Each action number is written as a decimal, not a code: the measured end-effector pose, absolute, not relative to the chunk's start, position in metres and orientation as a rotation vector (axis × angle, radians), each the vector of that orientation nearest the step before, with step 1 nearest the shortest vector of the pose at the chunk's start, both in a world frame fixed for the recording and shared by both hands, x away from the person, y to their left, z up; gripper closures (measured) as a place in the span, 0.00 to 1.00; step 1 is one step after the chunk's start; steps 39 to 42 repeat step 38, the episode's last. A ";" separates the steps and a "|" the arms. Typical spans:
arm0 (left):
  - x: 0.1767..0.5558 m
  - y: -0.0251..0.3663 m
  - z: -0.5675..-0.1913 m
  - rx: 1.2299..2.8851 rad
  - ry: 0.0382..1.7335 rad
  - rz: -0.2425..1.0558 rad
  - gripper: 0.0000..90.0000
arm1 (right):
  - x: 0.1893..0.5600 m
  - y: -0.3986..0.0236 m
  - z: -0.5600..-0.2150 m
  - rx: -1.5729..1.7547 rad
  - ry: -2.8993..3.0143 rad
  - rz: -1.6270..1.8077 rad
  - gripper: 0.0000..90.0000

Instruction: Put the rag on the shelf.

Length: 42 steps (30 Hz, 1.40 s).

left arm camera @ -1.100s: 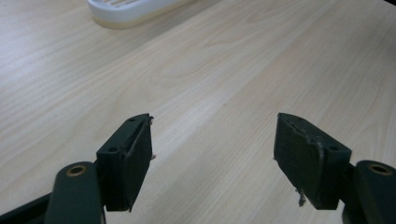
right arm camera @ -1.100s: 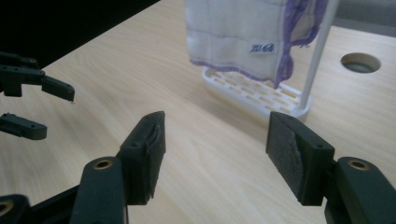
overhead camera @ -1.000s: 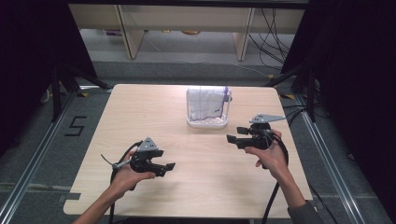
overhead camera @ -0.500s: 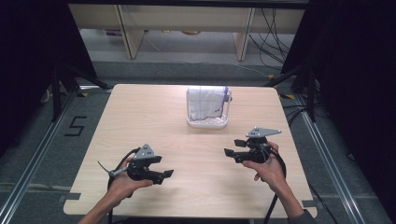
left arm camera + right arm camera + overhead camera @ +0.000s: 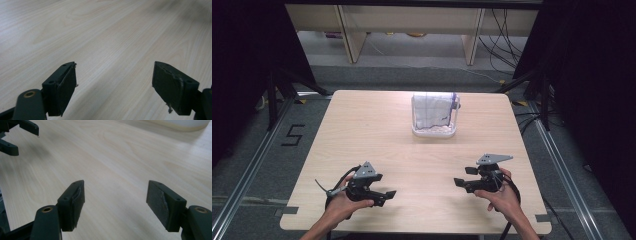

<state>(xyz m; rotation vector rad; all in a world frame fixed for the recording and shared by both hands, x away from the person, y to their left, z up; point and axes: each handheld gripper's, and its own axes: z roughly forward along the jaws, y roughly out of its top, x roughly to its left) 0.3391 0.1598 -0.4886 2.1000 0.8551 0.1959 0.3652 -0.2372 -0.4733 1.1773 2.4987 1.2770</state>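
A clear plastic container (image 5: 434,117) with a white, blue-lined cloth inside stands at the far middle of the wooden table (image 5: 367,125). My left gripper (image 5: 384,196) is low over the near left of the table and points right. Its jaws (image 5: 113,82) are open with only bare wood between them, and they have just been opening. My right gripper (image 5: 463,176) is low over the near right and points left. It (image 5: 115,200) is open and empty too, and its jaws have also just been opening. Both grippers are well short of the container.
In the right gripper view the left gripper (image 5: 15,135) shows at the top left and the container's pale base (image 5: 180,123) at the top right. Dark metal frame legs and cables stand on the grey floor around the table.
Both hands have drawn back toward the near edge of the table and sunk lower, the right one more. Both pairs of jaws stand wider apart.
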 end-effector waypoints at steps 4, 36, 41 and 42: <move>0.334 0.160 -0.494 2.079 0.877 0.187 0.21 | 0.355 -0.237 -0.481 1.162 2.514 1.262 0.31; 0.313 0.160 -0.512 2.177 0.841 0.204 0.20 | 0.328 -0.237 -0.498 1.153 2.636 1.099 0.23; 0.313 0.161 -0.511 2.183 0.836 0.204 0.20 | 0.328 -0.236 -0.498 1.158 2.631 1.107 0.23; 0.313 0.161 -0.511 2.183 0.836 0.204 0.20 | 0.328 -0.236 -0.498 1.158 2.631 1.107 0.23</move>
